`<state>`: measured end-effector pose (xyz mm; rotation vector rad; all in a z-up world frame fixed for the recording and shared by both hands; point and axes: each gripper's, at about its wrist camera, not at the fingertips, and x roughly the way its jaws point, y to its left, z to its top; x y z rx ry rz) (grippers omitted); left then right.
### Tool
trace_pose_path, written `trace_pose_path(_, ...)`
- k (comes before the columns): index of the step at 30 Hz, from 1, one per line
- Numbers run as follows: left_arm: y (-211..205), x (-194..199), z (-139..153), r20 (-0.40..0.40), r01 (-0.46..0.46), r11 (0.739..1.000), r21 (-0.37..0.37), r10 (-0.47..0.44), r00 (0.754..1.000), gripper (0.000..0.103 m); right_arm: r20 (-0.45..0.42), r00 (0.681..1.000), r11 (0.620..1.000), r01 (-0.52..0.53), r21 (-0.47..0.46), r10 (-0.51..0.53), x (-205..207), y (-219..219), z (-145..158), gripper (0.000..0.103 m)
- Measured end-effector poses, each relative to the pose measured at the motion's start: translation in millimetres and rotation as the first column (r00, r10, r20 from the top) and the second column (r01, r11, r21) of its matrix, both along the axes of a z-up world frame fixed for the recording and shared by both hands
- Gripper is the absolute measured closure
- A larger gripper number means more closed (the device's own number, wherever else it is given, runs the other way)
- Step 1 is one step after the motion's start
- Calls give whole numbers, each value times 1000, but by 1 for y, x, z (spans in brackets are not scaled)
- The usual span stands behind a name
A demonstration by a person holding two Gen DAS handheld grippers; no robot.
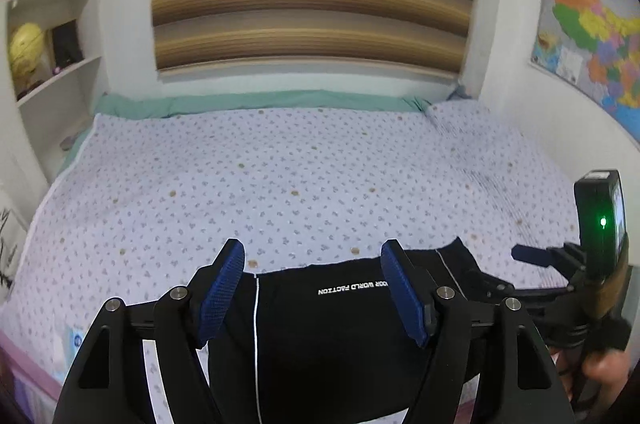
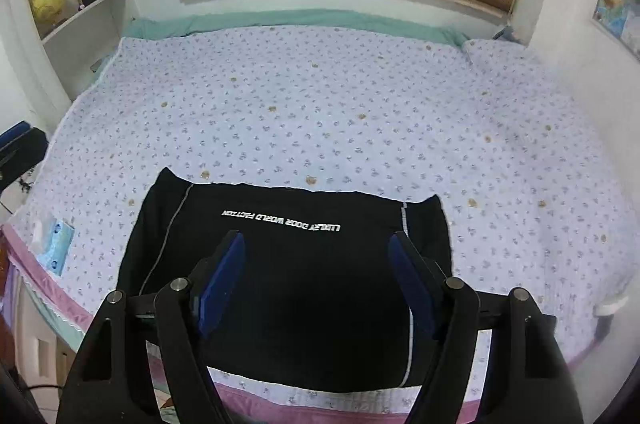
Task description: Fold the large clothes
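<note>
A black garment [image 2: 300, 284], folded into a rectangle with thin white piping and an upside-down white print, lies flat on the near part of the bed [image 2: 360, 103]. My right gripper [image 2: 316, 238] hovers above it, open, with blue pads wide apart and nothing between them. In the left wrist view the same garment [image 1: 320, 344] lies below my left gripper [image 1: 313, 252], which is also open and empty. The right gripper's blue fingers [image 1: 528, 255] show at the right edge, held by a hand [image 1: 604, 368].
The lilac flowered sheet [image 1: 280, 175] stretches bare beyond the garment to a green blanket [image 1: 240, 101] by the wall. A white bookshelf [image 1: 52, 23] stands left and a map [image 1: 592, 35] hangs right. A blue tissue pack [image 2: 58, 244] lies at the bed's near left corner.
</note>
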<state>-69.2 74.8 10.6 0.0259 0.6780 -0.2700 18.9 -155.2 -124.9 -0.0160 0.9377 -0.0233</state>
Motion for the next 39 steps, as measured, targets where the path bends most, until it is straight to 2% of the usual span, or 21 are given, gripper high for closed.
trace_pose_path(3,3,-10,-2,9,-35,999,14,34,999,31,-2,1000,1000,-4,-7,4,-7,6,13,25)
trace_pose_path(11,6,-5,-16,-23,-73,997,37,74,997,31,-42,999,1000,7,22,-6,-3,6,-2,25)
trace_pose_path(19,3,4,-31,-74,-73,996,42,76,994,31,-84,996,998,44,54,-39,0,-3,-16,25)
trace_pose_path(31,0,13,-39,-102,-73,996,56,79,992,31,-109,992,994,69,85,-60,3,-12,-26,25)
trace_pose_path(36,-4,16,-43,-105,-84,992,97,94,990,31,-118,990,991,86,98,-74,4,-18,-30,25)
trace_pose_path(39,-3,19,-45,-121,-88,992,96,99,988,31,-129,989,990,92,103,-78,4,-20,-34,25)
